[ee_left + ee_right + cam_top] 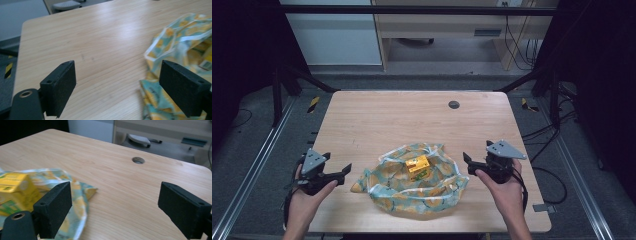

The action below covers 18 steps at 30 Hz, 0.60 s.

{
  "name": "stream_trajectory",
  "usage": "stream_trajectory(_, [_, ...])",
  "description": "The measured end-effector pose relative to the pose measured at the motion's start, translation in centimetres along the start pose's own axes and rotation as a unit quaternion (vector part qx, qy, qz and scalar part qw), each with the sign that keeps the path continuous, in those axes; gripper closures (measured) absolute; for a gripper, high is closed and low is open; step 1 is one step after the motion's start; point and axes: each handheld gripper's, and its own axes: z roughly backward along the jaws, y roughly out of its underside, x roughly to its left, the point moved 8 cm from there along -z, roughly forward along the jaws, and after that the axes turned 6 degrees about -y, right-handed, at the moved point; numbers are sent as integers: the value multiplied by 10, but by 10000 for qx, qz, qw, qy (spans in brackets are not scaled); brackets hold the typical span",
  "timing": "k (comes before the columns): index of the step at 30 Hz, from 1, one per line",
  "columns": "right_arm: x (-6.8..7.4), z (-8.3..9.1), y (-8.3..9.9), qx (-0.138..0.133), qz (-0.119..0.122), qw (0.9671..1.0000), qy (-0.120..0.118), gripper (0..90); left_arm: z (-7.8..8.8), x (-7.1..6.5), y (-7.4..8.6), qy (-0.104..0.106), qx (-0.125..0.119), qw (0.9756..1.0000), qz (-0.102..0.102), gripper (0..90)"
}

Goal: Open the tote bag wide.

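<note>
Flanking the patterned plastic bag (414, 180) at lower centre, your left gripper (343, 170) and right gripper (468, 161) gape empty; next, re-grasp its rim around the yellow carton (418, 164).

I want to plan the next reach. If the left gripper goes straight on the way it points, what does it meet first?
Most likely the patterned bag. The left gripper points across the table at its near edge, jaws open and empty. How high the jaws are above the table is unclear.
</note>
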Motion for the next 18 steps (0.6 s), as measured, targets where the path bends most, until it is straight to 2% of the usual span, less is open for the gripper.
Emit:
stream_trajectory(1, [-5, 0, 1, 15, -53, 10000, 45, 112, -1, 7, 3, -59, 42, 9999, 77, 126])
stream_trajectory(4, [-17, -2, 7, 75, -236, 9996, 134, 96, -2, 20, 12, -185, 178, 9996, 74, 104])
stream_trajectory(6, [-25, -4, 15, 178, -304, 9992, 196, 83, -3, 26, 19, -198, 237, 9994, 161, 86])
stream_trajectory(9, [-36, -7, 33, 307, -458, 9980, 322, 83, -5, 30, 31, -214, 357, 9990, 182, 73])
stream_trajectory(12, [-45, -9, 57, 517, -493, 9962, 497, 104, -7, 29, 44, -187, 478, 9983, 282, 71])
stream_trajectory(13, [-46, -10, 68, 705, -481, 9950, 515, 110, -7, 27, 45, -174, 501, 9982, 267, 69])
stream_trajectory(16, [-44, -10, 84, 976, -440, 9931, 482, 116, -10, 21, 43, -98, 503, 9985, 168, 58])
stream_trajectory(18, [-46, -10, 88, 1020, -416, 9926, 508, 119, -11, 19, 42, -87, 521, 9986, 82, 57])
